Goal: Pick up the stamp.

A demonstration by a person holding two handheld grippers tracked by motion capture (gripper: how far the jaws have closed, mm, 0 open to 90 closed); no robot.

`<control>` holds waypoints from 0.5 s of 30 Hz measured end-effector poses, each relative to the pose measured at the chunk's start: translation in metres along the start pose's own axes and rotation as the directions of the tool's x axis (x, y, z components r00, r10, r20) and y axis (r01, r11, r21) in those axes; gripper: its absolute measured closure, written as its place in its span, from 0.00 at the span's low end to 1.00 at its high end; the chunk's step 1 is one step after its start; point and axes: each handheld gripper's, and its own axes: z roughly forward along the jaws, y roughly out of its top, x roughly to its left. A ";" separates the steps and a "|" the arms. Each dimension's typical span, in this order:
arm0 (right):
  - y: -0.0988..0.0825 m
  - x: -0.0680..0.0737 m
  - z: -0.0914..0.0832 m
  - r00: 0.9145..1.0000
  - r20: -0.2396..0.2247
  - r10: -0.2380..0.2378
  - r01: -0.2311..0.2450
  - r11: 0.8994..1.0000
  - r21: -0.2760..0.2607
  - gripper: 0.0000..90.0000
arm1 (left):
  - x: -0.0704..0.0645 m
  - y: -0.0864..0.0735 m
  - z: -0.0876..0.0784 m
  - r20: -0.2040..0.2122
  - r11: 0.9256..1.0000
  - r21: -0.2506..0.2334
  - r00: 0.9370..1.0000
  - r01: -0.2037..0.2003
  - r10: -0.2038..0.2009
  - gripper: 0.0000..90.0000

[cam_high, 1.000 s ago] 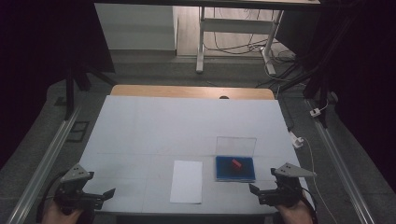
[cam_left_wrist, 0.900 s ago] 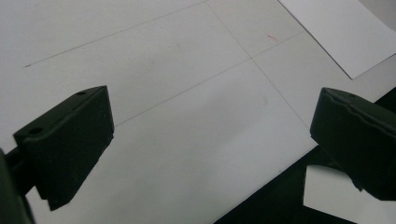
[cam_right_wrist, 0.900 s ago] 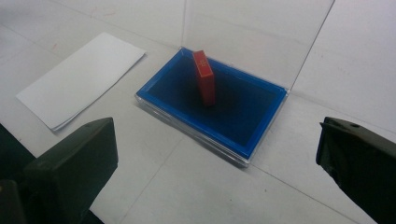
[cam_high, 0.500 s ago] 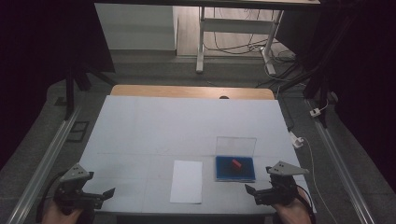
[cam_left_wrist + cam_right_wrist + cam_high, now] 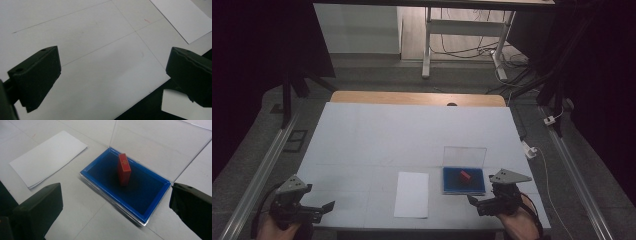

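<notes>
Blue lining fills the shallow box (image 5: 125, 188) lying straight ahead of the right tool (image 5: 117, 207), just beyond its jaws; a clear lid (image 5: 160, 142) stands raised at the box's far edge; a small red block (image 5: 124, 168) stands upright inside on the blue floor, ahead of the tool and between the lines of its two jaws; this tool is spread wide and grips nothing; a white sheet of paper (image 5: 47, 157) lies flat on the surface (image 5: 82, 220), ahead and off past its left jaw, apart from the box. The left tool (image 5: 112, 75) is also wide open and empty, above the bare surface near its front edge; the sheet's corner (image 5: 182, 17) lies ahead, beyond its right jaw. From above, the right tool (image 5: 479, 204) sits just before the box (image 5: 463, 181); the left tool (image 5: 323, 210) is well apart from it.
</notes>
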 end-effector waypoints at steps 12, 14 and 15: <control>0.009 -0.004 0.015 1.000 -0.001 0.001 -0.001 0.999 0.044 0.00 | 0.001 0.000 0.000 0.001 1.000 0.002 1.000 0.007 -0.007 0.00; 0.010 -0.004 0.019 1.000 0.003 -0.004 0.004 0.999 0.054 0.00 | 0.001 0.000 0.000 0.000 1.000 0.002 1.000 0.007 -0.007 0.00; 0.012 -0.004 0.022 1.000 0.009 -0.001 0.001 0.998 0.063 0.00 | 0.001 0.000 0.000 0.001 1.000 0.002 1.000 0.007 -0.007 0.00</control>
